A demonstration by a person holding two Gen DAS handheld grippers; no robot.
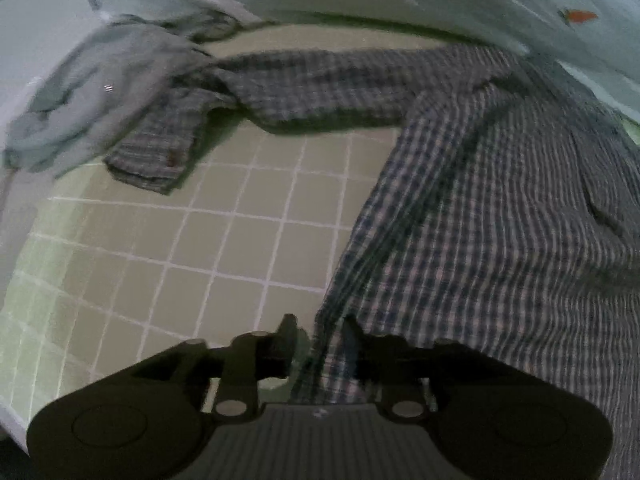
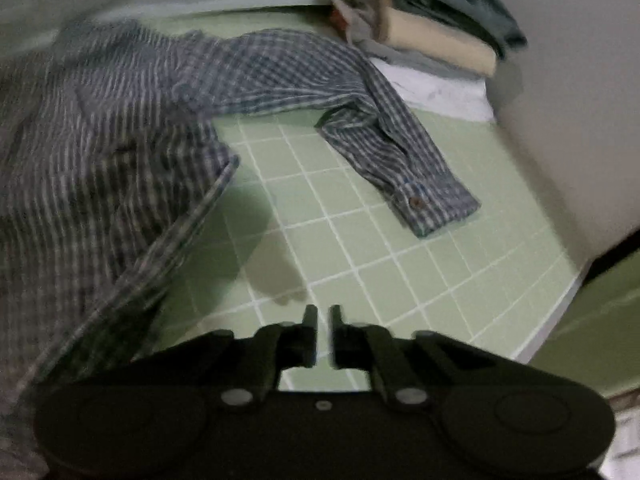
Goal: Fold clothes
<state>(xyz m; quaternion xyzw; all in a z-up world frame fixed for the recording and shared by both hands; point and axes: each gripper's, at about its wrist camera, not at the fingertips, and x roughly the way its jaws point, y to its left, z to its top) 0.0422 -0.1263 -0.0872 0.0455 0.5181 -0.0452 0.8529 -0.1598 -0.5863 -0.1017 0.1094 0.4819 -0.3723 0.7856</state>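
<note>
Both claws point steeply down at a green gridded worktop [image 2: 360, 240]. The left claw [image 1: 320, 336] stands parted with the hem edge of a blue-checked shirt [image 1: 480, 220] lying between its fingers; whether the pads press the cloth cannot be told. The right claw [image 2: 323, 320] is released, a narrow gap between its fingers and bare worktop below, just beside the shirt's other side edge. The shirt lies spread across the worktop's middle, a cuffed sleeve [image 2: 420, 184] reaching toward each side. At the far right corner sits a stack of folded clothes [image 2: 432, 40]; at the far left corner lies a crumpled grey garment [image 1: 100, 92]. Pale walls [image 2: 580, 120] close in.
</note>
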